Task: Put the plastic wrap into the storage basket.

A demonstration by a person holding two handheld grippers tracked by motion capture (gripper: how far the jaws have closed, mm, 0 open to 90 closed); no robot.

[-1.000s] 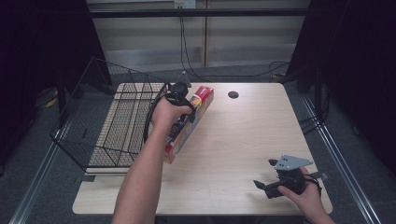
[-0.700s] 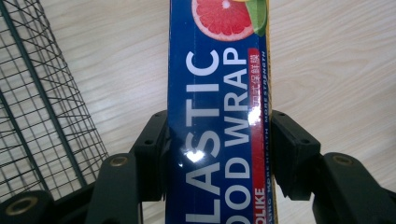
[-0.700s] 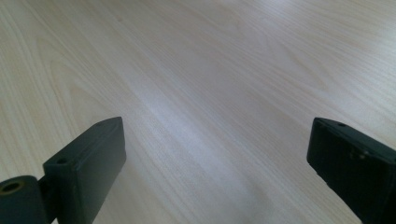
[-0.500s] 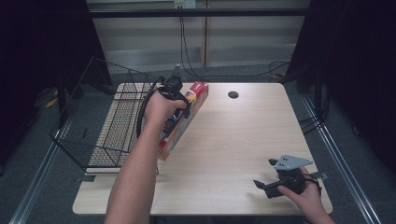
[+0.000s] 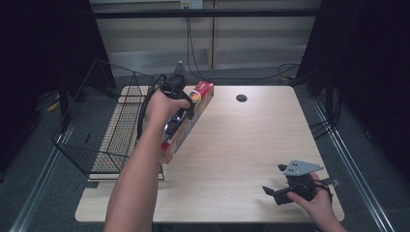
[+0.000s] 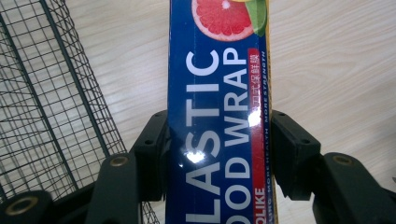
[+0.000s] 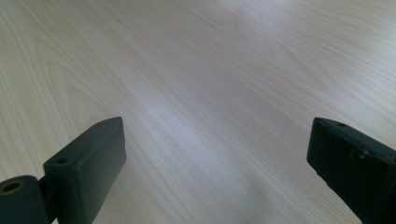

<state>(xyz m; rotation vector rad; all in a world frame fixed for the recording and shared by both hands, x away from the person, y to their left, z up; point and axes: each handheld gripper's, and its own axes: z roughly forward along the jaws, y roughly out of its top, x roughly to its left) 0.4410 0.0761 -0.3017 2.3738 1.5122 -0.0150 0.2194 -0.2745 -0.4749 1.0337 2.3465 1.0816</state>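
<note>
one left gripper (image 6: 217, 154) clamps the plastic wrap box (image 6: 217, 93) beside the wire basket (image 6: 46, 116).

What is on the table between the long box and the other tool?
Nothing: in the high view, bare table stretches between the box, held by the left tool, and the right tool.

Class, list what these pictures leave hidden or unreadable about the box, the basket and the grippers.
- Box, left gripper view: its print is cut off by the frame's top and bottom edges.
- Left gripper, high view: the hand covers the jaws.
- Basket, high view: its left side fades into the dark.
- Right gripper, right gripper view: jaw bases cut off below.
</note>
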